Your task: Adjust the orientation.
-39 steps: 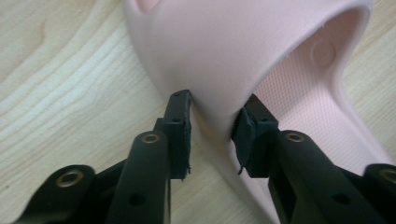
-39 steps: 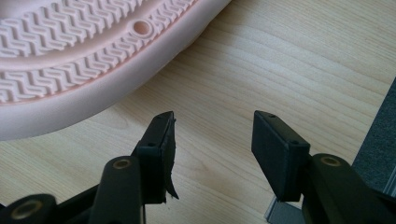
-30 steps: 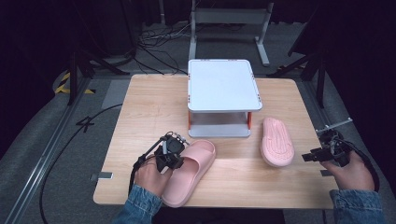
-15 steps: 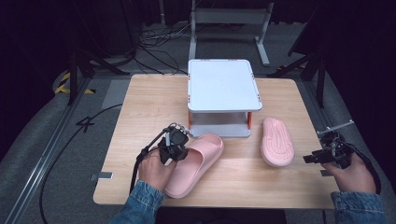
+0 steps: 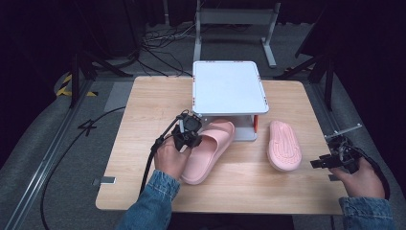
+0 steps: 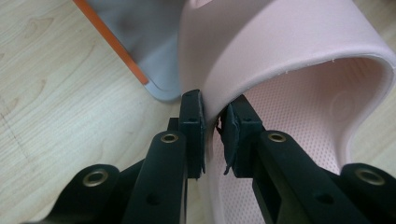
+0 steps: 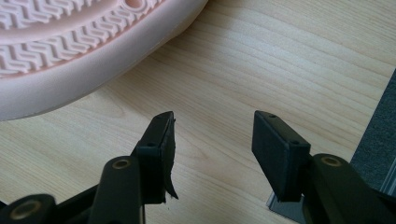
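From the high view, the left gripper (image 5: 189,135) pinches the near-left strap edge of an upright pink slipper (image 5: 209,151), whose toe reaches under the white two-tier rack (image 5: 229,86) at the table's (image 5: 143,110) far middle. The rack's top shelf is bare. A second pink slipper (image 5: 283,145) lies sole-up to the right, just beside the rack's near right corner. The right gripper (image 5: 321,162) rests near the table's right edge, apart from that slipper.

In the left gripper view, the pads press on the slipper's strap (image 6: 280,51), with the rack's orange-edged lower shelf (image 6: 122,35) beyond.

In the right gripper view, the jaws stand spread over bare wood, and the overturned slipper's sole (image 7: 79,42) lies beyond them.
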Tool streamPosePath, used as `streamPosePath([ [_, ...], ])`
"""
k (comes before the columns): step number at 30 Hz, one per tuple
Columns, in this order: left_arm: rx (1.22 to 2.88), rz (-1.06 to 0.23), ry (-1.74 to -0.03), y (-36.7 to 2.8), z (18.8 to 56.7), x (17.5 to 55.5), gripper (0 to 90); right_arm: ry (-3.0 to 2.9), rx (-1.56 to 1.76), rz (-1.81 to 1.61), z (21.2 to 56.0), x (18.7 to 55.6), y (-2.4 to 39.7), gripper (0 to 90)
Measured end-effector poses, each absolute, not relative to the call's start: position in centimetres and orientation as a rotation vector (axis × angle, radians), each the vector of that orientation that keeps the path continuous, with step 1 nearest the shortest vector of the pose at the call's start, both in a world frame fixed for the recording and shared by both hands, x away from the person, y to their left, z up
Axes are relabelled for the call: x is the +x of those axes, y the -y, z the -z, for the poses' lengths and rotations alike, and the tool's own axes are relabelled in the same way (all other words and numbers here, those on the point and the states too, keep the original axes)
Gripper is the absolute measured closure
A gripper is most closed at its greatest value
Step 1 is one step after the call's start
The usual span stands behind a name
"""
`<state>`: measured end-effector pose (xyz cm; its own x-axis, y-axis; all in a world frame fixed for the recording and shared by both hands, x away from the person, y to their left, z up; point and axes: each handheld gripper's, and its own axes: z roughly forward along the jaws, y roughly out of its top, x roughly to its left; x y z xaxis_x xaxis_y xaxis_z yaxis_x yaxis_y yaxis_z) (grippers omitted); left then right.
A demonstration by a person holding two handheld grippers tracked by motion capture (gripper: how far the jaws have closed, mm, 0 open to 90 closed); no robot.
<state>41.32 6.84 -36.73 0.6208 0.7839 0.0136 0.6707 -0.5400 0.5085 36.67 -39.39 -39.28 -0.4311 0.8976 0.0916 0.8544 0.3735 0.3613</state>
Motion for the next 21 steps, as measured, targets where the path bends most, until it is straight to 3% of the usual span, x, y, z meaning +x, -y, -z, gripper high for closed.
streamPosePath([
  [17, 2.406, -0.343, -1.294, -6.5, 39.2, 44.0, 76.4, -2.514, 1.603, -0.530, 39.5, 36.8, 39.2, 49.9],
  [21, 2.407, -0.310, -1.290, -6.6, 39.4, 43.7, 66.9, -2.519, 1.599, -0.526, 39.5, 36.9, 39.0, 50.0],
])
